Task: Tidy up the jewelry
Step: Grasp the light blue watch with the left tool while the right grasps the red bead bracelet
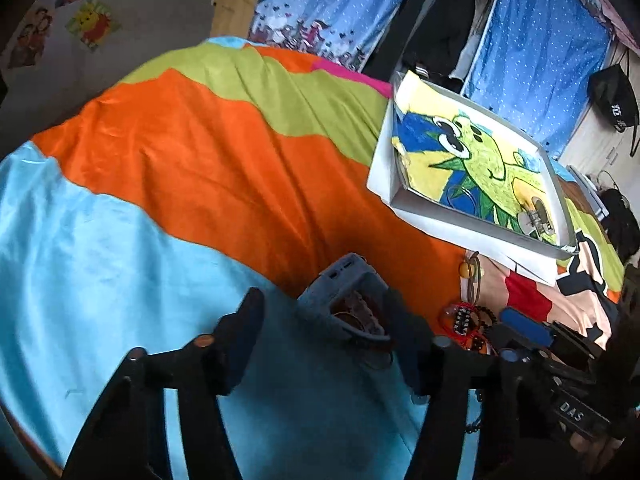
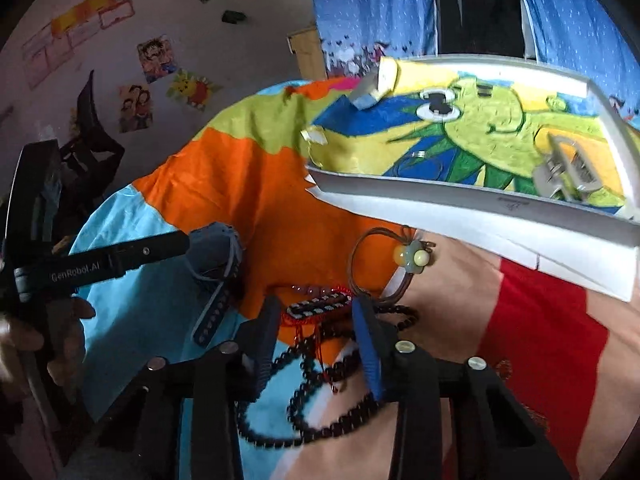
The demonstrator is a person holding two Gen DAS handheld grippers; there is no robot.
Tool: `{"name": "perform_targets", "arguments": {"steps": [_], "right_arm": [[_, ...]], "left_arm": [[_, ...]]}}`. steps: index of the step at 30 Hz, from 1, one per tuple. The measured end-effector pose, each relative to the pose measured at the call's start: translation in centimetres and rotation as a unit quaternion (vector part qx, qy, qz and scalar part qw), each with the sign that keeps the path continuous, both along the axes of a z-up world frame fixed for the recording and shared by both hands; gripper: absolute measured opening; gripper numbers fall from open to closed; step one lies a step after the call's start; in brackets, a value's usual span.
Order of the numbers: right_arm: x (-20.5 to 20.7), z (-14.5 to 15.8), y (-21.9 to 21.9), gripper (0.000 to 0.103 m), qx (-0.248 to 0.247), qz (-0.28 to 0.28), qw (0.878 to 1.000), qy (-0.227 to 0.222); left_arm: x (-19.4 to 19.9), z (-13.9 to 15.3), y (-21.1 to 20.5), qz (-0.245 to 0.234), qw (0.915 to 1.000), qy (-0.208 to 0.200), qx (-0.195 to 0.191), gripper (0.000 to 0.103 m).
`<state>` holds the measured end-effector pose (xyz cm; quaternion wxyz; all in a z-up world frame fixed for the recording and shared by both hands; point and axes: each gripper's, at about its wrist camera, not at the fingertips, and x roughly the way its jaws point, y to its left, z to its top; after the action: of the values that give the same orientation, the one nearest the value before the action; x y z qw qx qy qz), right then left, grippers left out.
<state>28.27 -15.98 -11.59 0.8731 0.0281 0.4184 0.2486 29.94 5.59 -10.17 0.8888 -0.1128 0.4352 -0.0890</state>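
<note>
- L gripper [image 1: 320, 332]: I've got the jaws half wide, straddling a blue-grey watch [image 1: 348, 300] on the bedspread [image 1: 180, 160]. The R finger sits right by the watch case, the L finger stands clear of it; can't tell if either pad presses yet.
- From the R cam the watch [image 2: 214, 256] is at 9 o'clock, its strap hanging down over the light-blue patch, w/ the L tool's finger on top of it.
- R gripper [image 2: 316, 328]: jaws fairly narrow, set either side of a red woven bracelet w/ black-white beads [image 2: 320, 306]. Pads look close to it, but I can't tell if they touch.
- Dark bead strand [image 2: 304, 400] loops under and between my R fingers, trailing toward 6 o'clock.
- Brown hair tie w/ pale flower charm [image 2: 408, 258] lies just past the bracelet at 1 o'clock, near the tray's front edge.
- White tray [image 2: 460, 208] at 1–2 o'clock in the R cam, lined w/ a green-yellow cartoon drawing; a silver hair claw [image 2: 564, 178] sits in its R end.
- In the L cam the tray [image 1: 384, 168] is at 2 o'clock and the jewelry pile [image 1: 468, 320] at 3 o'clock, beside my R tool.
</note>
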Motion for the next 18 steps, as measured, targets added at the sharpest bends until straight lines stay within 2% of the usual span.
{"name": "perform_targets", "arguments": {"steps": [6,8,9,12,18], "right_arm": [[2.0,-1.5,-0.4,0.032,0.015,-0.029,0.998,0.056],[2.3,-2.1,-0.7,0.025,0.023,-0.036,0.996,0.073],[2.4,-2.3,-0.8,0.022,0.033,-0.039,0.995,0.081],[2.3,-2.3,-1.0,0.015,0.046,-0.043,0.994,0.084],[1.9,-1.9,-0.9,0.006,0.058,-0.041,0.994,0.079]], "left_arm": [[1.3,-1.3,-0.2,-0.012,0.9997,0.020,0.003,0.044],[1.6,-1.7,-0.2,-0.014,0.9995,0.027,0.001,0.035],[1.7,-1.8,-0.2,-0.014,0.9994,0.031,-0.001,0.034],[1.6,-1.9,-0.1,-0.013,0.9993,0.034,-0.004,0.030],[1.4,-1.6,-0.2,-0.006,0.9996,0.027,0.004,0.026]]}}
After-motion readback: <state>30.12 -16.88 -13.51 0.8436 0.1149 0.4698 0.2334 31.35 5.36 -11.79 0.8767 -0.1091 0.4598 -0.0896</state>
